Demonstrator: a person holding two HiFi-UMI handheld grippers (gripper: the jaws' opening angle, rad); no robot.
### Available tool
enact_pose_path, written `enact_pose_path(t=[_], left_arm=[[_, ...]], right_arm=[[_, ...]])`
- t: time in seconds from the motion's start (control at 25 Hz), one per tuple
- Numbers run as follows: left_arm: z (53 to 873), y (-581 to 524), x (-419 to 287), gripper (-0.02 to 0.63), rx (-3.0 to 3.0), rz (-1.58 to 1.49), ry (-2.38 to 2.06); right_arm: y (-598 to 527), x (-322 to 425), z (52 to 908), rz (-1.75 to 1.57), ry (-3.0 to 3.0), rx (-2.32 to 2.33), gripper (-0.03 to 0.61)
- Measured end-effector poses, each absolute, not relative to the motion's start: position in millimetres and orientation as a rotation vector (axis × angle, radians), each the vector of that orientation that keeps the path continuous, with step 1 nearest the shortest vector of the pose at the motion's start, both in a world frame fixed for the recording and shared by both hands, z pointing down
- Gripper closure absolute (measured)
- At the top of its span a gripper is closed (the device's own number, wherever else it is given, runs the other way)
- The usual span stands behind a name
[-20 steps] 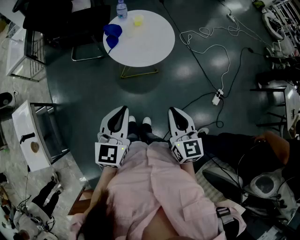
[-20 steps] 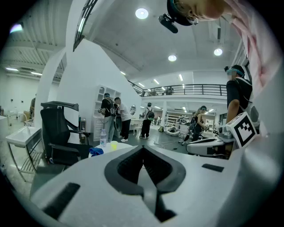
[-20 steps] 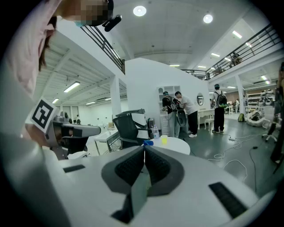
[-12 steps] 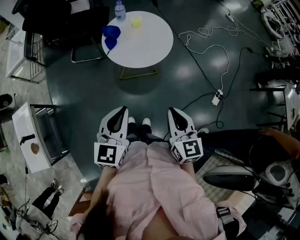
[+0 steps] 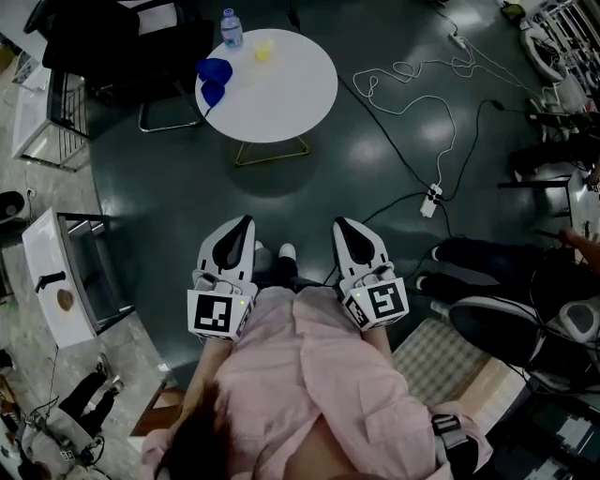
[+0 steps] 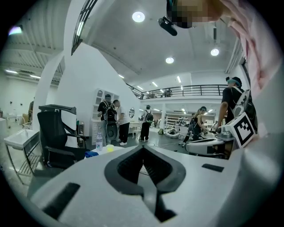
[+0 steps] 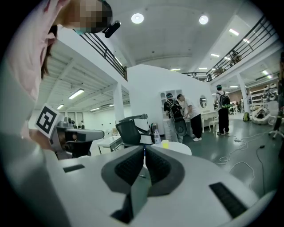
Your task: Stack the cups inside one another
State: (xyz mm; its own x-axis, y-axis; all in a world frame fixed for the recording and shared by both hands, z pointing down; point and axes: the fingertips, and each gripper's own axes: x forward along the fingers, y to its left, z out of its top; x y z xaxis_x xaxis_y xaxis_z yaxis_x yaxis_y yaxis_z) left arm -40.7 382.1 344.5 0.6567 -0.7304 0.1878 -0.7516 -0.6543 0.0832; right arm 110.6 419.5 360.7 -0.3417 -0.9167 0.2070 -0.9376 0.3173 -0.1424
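since the earlier frames the round white table (image 5: 281, 94) has slid a little to the left in the head view. a seated person's legs (image 5: 469, 258) have come into sight off to the right of our right gripper (image 5: 339, 223). both grippers sit where they were.

the yellow cup (image 5: 263, 49) and the two blue cups (image 5: 214, 77) are on that table, well ahead of both pairs of jaws. the yellow one is apart from the blue ones, which sit at the table's left edge, ahead and left of our left gripper (image 5: 247, 221). a water bottle (image 5: 230, 26) stands just beyond the cups.

our left jaws are closed tip to tip with nothing between them, and our right jaws are likewise closed and empty. both point toward the table, side by side. a white cable (image 5: 412, 84) trails across the floor ahead and right of the right jaws to a power strip (image 5: 431, 200).
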Motion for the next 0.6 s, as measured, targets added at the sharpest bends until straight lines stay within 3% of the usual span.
enact_pose_path(t=[0.6], left_arm=[[343, 330, -24, 0.595, 2.716, 0.166, -1.211]], right_arm=[[376, 134, 381, 0.431, -2.405, 1.775, 0.547]])
